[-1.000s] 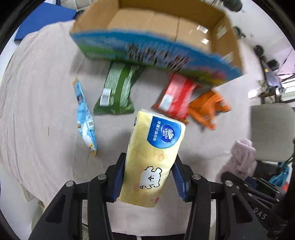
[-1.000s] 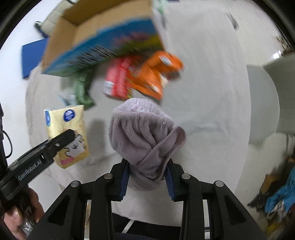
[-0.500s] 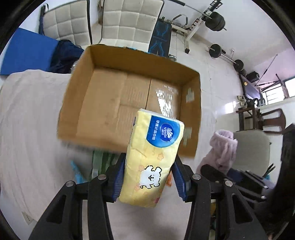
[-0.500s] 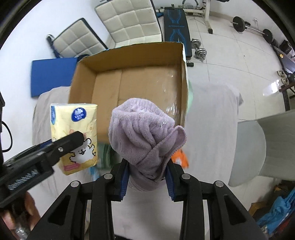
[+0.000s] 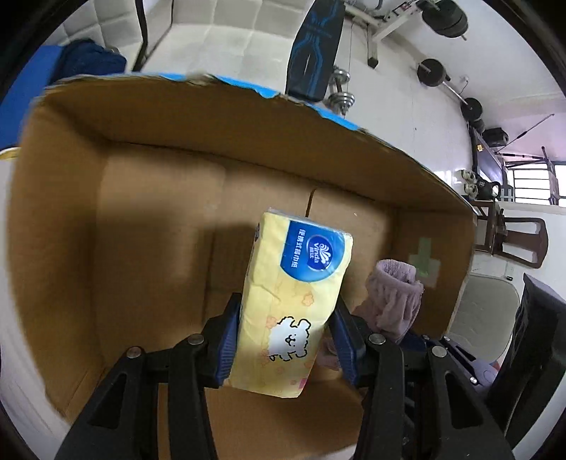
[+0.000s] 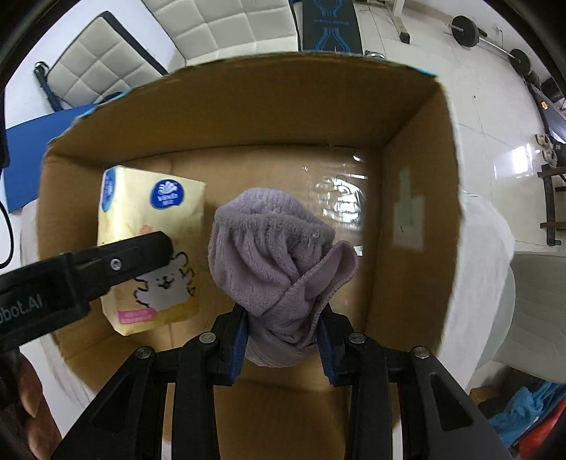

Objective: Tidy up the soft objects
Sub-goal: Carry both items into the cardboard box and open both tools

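My left gripper (image 5: 286, 339) is shut on a yellow tissue pack (image 5: 293, 297) with a blue label, held over the inside of an open cardboard box (image 5: 141, 219). My right gripper (image 6: 283, 325) is shut on a bunched purple towel (image 6: 276, 247), also held over the box (image 6: 406, 177). In the right wrist view the tissue pack (image 6: 141, 208) hangs to the left of the towel, with a left finger (image 6: 106, 262) across it. In the left wrist view the towel (image 5: 392, 300) shows to the right of the pack.
The box stands on a cloth-covered table (image 6: 484, 269). White padded chairs (image 6: 198, 28), a blue mat (image 6: 39, 148) and gym weights (image 5: 438, 21) are on the floor behind. A grey chair (image 6: 537, 304) stands at the right.
Both grippers have moved forward from above the table and snack bags to over the box's inside. The box now fills both views. Both holds are unchanged.
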Demonstrator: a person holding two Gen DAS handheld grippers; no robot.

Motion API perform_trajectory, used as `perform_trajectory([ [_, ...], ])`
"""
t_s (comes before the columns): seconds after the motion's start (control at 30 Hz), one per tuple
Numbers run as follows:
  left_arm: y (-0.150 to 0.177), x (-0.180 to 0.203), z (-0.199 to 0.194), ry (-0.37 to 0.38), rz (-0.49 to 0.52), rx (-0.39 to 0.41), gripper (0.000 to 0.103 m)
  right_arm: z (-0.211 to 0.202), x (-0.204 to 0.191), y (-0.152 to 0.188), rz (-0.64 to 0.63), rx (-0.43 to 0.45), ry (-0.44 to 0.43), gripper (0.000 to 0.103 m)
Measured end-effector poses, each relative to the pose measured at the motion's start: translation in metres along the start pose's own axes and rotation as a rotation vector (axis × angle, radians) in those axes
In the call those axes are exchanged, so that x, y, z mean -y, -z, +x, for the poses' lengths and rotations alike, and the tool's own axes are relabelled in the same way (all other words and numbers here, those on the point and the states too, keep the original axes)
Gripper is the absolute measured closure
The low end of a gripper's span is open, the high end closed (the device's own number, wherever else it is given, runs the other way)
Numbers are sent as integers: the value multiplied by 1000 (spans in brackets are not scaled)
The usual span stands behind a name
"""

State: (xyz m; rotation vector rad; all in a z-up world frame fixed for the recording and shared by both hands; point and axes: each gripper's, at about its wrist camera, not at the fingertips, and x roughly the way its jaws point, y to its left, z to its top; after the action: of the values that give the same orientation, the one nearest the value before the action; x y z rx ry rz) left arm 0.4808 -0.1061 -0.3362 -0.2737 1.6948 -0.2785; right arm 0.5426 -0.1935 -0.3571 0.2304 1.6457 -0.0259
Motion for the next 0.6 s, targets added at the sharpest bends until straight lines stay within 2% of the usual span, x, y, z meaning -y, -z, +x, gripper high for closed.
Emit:
perform_trajectory([
  [0.23, -16, 5, 16, 14, 23, -51, 57, 3, -7, -8, 13, -50, 1, 62],
  [0.37, -18, 3, 16, -8, -2, -68, 56, 0, -11, -10, 23, -75, 6, 47],
  [0.5, -9, 10, 1, -63, 46, -25, 40, -13, -16, -4, 27, -77, 3, 42],
  [0.6, -1, 14, -16, -103, 70, 17, 35, -22, -19, 4, 27, -71, 13, 38],
])
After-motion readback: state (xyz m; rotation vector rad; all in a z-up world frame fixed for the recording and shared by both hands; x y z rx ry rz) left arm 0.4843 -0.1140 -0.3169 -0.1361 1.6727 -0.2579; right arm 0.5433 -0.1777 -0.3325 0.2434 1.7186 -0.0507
